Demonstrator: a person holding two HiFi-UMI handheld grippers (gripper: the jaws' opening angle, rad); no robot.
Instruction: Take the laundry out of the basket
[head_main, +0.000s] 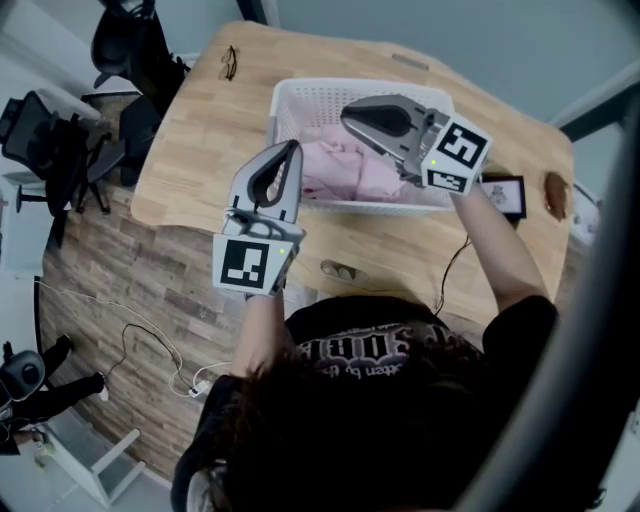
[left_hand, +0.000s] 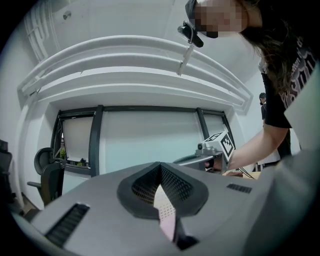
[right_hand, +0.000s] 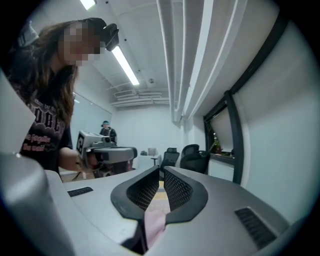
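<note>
– Two grippers: jaws?
– Left gripper (head_main: 290, 155) closed; right gripper (head_main: 348, 115) closed too.
– Laundry (head_main: 340, 165)?
– Pink, lying in basket (head_main: 300, 92). Right tip at its 12 o'clock, left tip at 9.

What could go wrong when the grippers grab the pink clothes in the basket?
1. The left gripper and right gripper hover close together over the basket, both shut. They might bump each other, or only poke the pink clothes unless they open first.
2. The basket looks light, so a tugged piece could drag it toward the small tablet beside it.
</note>
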